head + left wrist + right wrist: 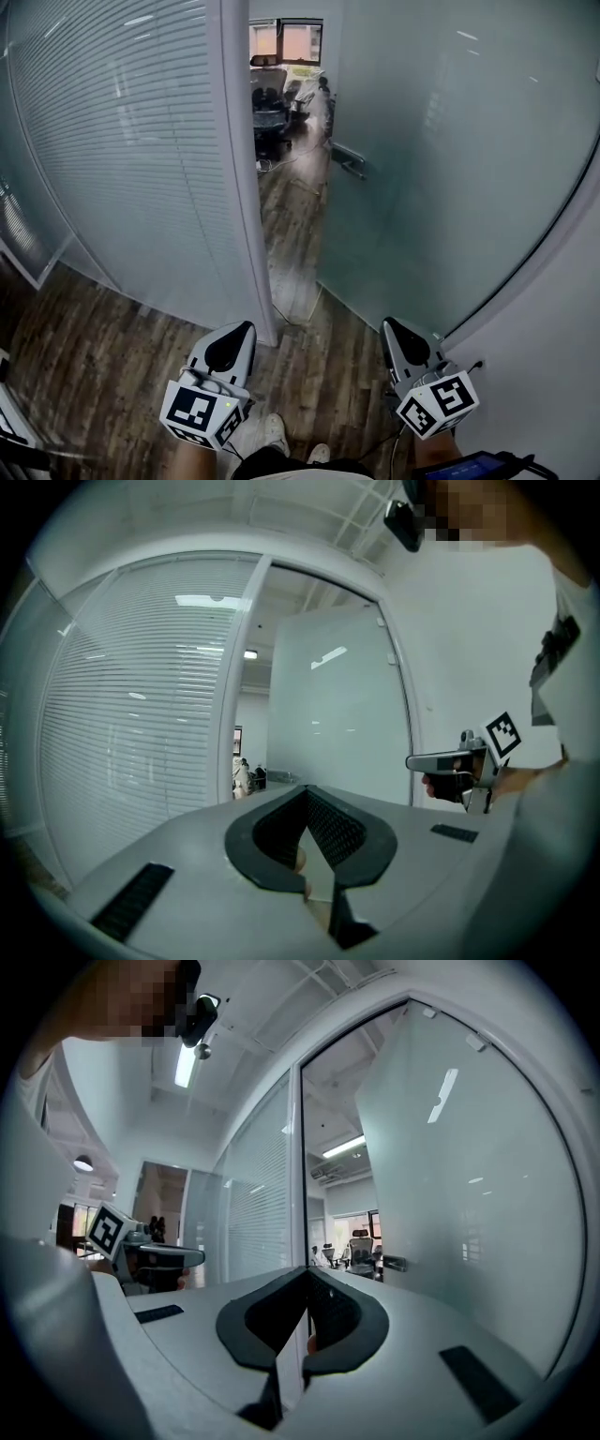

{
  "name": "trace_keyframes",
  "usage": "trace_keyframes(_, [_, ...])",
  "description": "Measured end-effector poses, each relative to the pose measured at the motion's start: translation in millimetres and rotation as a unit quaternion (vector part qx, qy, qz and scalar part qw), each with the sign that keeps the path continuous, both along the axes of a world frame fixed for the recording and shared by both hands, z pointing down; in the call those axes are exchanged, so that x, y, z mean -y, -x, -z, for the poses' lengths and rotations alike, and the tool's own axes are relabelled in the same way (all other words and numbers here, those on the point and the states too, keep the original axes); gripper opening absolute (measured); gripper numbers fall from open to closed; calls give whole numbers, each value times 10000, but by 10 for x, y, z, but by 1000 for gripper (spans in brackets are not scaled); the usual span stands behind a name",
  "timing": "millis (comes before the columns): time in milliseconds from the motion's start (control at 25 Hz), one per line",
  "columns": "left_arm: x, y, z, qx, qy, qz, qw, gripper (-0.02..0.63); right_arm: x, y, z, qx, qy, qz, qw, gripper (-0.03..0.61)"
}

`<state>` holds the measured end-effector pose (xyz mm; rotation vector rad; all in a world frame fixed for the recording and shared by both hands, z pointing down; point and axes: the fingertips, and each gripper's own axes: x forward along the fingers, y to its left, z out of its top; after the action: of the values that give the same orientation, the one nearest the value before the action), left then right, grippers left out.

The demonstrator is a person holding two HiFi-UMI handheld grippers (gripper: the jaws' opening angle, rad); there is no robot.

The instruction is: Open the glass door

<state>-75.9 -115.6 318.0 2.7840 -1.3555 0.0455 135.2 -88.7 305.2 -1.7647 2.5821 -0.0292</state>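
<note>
The frosted glass door (441, 169) stands swung inward, with its metal handle (349, 159) at its near edge. A gap to the room beyond lies between it and the white frame post (246, 187). My left gripper (246, 326) hangs low in front of the post, shut and holding nothing. My right gripper (387, 323) is level with it before the door's bottom corner, also shut and touching nothing. The left gripper view has its jaws (307, 789) together, the door (337, 714) ahead and the right gripper (412, 761) beside it. In the right gripper view its jaws (307, 1269) point at the doorway, with the handle (394, 1263) ahead.
A glass wall with blinds (122, 141) fills the left side. A white curved wall (562, 356) closes the right. Office chairs (270, 103) stand in the room past the doorway. The floor (103, 347) is dark wood, and the person's shoes (274, 433) show below.
</note>
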Motion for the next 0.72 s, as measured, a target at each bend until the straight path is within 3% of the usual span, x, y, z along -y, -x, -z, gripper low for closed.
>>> trace_keyframes(400, [-233, 457, -51, 0, -228, 261, 9994, -2, -157, 479, -39, -90, 7, 183, 9998, 2])
trace_keyframes(720, [-235, 904, 1, -22, -151, 286, 9995, -2, -117, 935, 107, -198, 15, 133, 9997, 0])
